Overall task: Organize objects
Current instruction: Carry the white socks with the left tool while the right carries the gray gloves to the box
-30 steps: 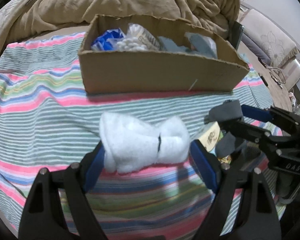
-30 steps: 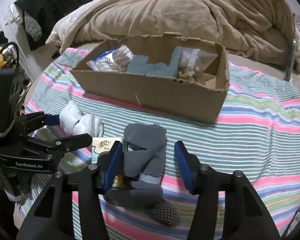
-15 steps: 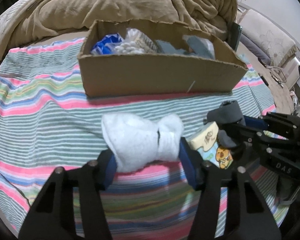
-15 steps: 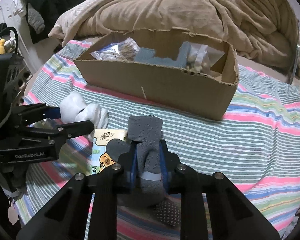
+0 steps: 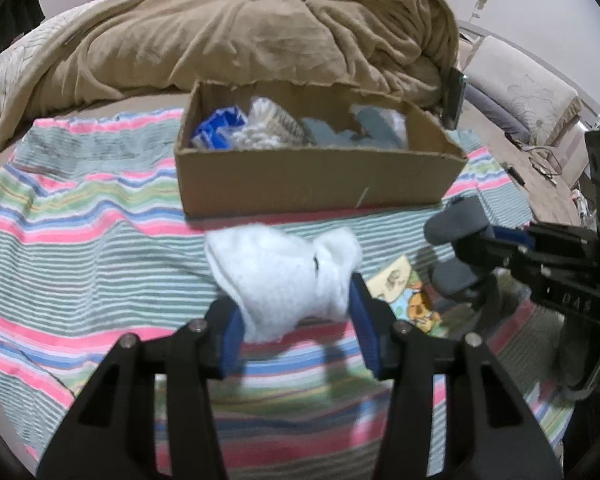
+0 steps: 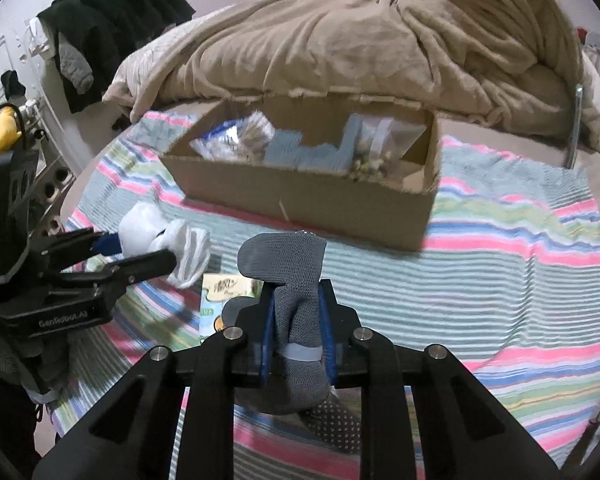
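Note:
My left gripper (image 5: 296, 320) is shut on a white sock bundle (image 5: 284, 276) and holds it above the striped cloth (image 5: 80, 248). It also shows in the right wrist view (image 6: 160, 236). My right gripper (image 6: 298, 320) is shut on a grey sock (image 6: 296, 280), lifted off the cloth; the sock also shows in the left wrist view (image 5: 456, 224). An open cardboard box (image 5: 312, 180) with packets and blue-grey items stands beyond both grippers, also in the right wrist view (image 6: 308, 200).
A cartoon-printed packet (image 5: 408, 296) lies on the cloth between the grippers. A rumpled tan blanket (image 5: 240, 32) is heaped behind the box. Dark clothes (image 6: 112, 28) hang at the far left. A second grey sock with dotted sole (image 6: 332, 420) lies under my right gripper.
Both grippers closed on their socks, the right first, and lifted them off the cloth. The box now appears farther below and ahead.

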A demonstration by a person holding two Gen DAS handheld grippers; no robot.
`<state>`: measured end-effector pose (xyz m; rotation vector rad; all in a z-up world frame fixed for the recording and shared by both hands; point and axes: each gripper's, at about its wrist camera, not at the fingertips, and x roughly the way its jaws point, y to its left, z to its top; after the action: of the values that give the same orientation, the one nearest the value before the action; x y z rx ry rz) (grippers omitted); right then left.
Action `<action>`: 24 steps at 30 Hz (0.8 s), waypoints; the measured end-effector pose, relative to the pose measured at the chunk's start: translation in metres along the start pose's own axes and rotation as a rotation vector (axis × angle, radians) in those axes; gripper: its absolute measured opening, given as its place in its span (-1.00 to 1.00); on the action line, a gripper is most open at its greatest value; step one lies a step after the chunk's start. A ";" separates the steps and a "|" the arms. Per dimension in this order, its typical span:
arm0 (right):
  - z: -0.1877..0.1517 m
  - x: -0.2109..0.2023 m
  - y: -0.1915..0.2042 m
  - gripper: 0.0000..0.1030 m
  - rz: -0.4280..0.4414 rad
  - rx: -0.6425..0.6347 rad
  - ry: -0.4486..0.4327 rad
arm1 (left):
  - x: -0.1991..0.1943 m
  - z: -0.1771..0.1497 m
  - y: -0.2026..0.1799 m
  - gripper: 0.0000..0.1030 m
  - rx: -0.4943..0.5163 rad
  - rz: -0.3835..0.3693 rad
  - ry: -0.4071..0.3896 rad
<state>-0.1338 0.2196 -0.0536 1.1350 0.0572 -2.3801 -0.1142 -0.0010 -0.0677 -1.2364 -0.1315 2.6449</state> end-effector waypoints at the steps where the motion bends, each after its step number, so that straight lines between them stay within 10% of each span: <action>1: 0.002 -0.004 -0.001 -0.59 -0.002 0.001 -0.010 | -0.003 0.001 0.000 -0.05 0.001 -0.002 -0.007; 24: 0.068 -0.065 -0.017 -0.59 -0.057 -0.021 -0.192 | -0.058 0.054 0.007 -0.04 0.010 0.016 -0.175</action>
<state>-0.1561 0.2450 0.0354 0.9013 0.0500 -2.5216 -0.1207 -0.0206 0.0092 -1.0053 -0.1363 2.7605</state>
